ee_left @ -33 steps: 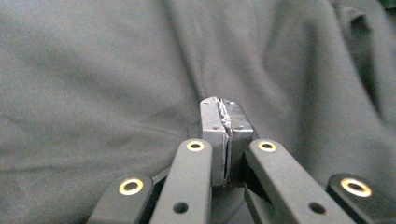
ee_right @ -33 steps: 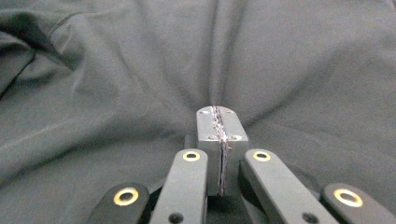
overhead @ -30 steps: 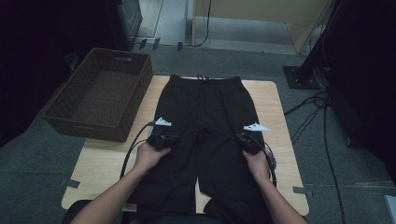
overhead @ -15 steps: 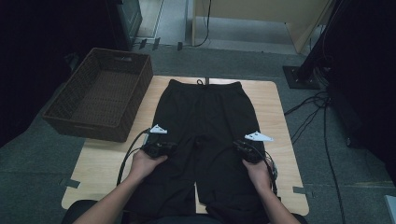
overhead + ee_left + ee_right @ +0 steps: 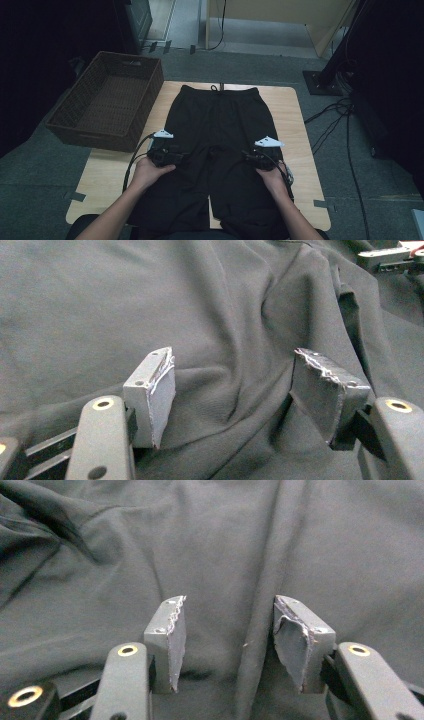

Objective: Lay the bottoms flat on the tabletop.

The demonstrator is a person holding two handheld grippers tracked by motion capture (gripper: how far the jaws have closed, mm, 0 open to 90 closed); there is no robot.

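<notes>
From my seat the wicker basket (image 5: pixel 105 102) sits at about ten o'clock, off the left edge of the wooden table (image 5: pixel 295 125) and with nothing in it that I can see. Black shorts (image 5: pixel 220 130) lie flat down the middle of the table, waistband and drawstring toward twelve o'clock, legs running to six o'clock.

My left gripper (image 5: pixel 167 154) rests at about eight o'clock on the outer edge of the left leg, my hand (image 5: pixel 147 174) wrapped behind it. In the left gripper view its jaws stand wide apart, a rumpled ridge of black fabric (image 5: pixel 235 390) rising between the pads (image 5: pixel 162 395), nothing pinched.

My right gripper (image 5: pixel 260 159) sits at about four o'clock on the right leg, near its outer hem, with my right hand (image 5: pixel 272 179) behind it. In the right gripper view its jaws are also spread, less widely, with a fold of the cloth (image 5: pixel 255 620) running up between them; the pads (image 5: pixel 177 640) hold nothing.
</notes>
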